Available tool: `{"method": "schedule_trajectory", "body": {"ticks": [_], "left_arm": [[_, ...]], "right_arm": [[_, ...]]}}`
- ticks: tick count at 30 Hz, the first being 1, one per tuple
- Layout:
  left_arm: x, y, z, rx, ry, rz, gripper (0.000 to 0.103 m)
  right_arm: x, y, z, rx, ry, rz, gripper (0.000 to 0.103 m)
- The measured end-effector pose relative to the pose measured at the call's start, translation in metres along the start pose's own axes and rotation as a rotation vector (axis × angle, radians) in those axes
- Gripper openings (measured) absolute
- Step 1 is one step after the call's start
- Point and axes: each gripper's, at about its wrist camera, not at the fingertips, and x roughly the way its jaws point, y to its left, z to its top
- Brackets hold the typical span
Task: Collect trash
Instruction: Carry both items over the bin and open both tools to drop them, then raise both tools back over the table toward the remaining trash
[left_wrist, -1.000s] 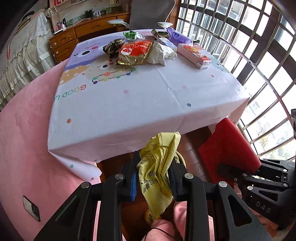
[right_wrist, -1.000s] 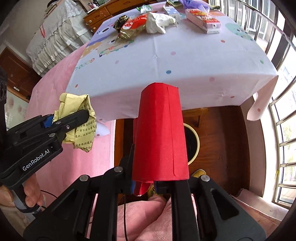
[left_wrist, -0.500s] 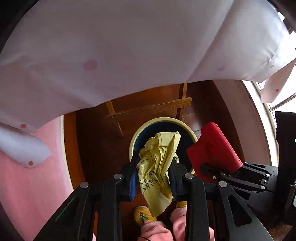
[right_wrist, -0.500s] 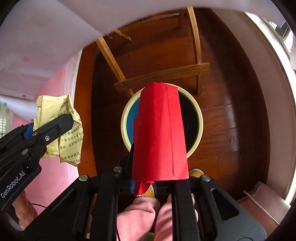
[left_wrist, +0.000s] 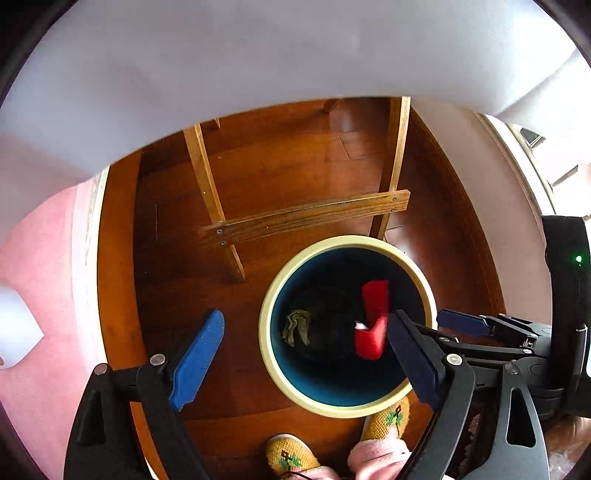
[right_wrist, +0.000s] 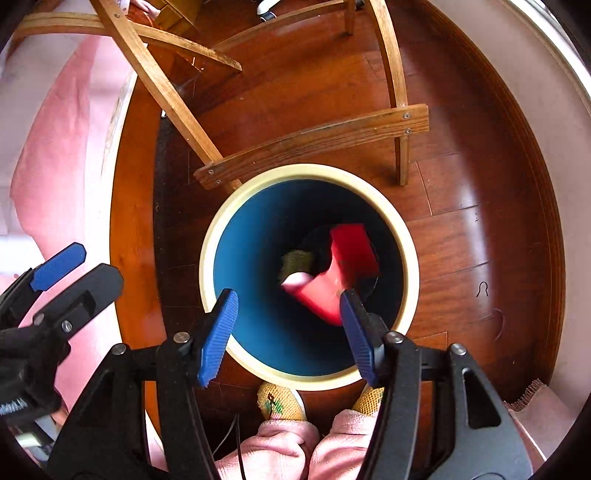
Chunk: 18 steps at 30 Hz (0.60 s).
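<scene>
Below both spread-open grippers, left and right, nothing gripped, red packet and yellow wrapper down inside the bin: drop step looks done, next likely back up to the table for more trash.

Both grippers point steeply downward side by side, the left gripper with its jaws spread wide and empty, the right gripper just beside it with its jaws likewise parted and holding nothing, above the person's pink-clad legs and yellow slippers.
</scene>
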Motion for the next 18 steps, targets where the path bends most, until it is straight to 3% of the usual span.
{"method": "schedule_trajectory", "body": {"ticks": [7, 18], "left_arm": [[-0.066, 0.006, 0.000, 0.018, -0.046, -0.001, 0.091], [-0.228, -0.004, 0.022, 0.018, -0.085, 0.019, 0.091]], "right_arm": [[-0.060, 0.029, -0.002, -0.015, -0.053, -0.016, 0.054], [-0.232, 0.085, -0.009, -0.067, -0.130, 0.019, 0.054]]}}
